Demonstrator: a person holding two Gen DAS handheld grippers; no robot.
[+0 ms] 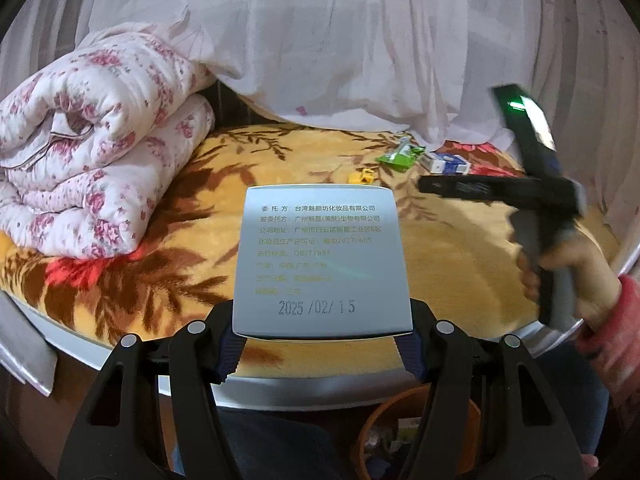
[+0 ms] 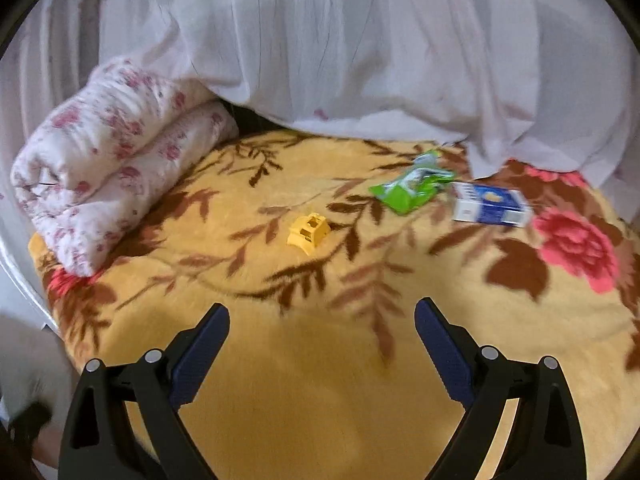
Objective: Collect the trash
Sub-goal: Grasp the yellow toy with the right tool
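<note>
My left gripper [image 1: 322, 354] is shut on a silver box [image 1: 322, 260] printed with text and a date, held over the bed's near edge. On the yellow floral blanket [image 2: 320, 380] lie a small yellow piece [image 2: 308, 230], a green wrapper [image 2: 410, 188] and a blue-and-white carton [image 2: 490, 204]. In the left wrist view the same yellow piece [image 1: 362, 177], green wrapper [image 1: 400, 156] and carton [image 1: 446, 162] lie far ahead. My right gripper [image 2: 322, 354] stands open over the blanket with nothing between its fingers; in the left wrist view the right gripper [image 1: 424, 186] is blurred at the right, in a hand with a red sleeve.
A folded floral quilt [image 1: 92, 160] sits on the bed's left side. White netting [image 1: 340, 40] hangs behind the bed. An orange bin [image 1: 416, 432] holding scraps stands below the bed's edge, beneath my left gripper. The person's dark trouser leg [image 1: 272, 444] is beside the bin.
</note>
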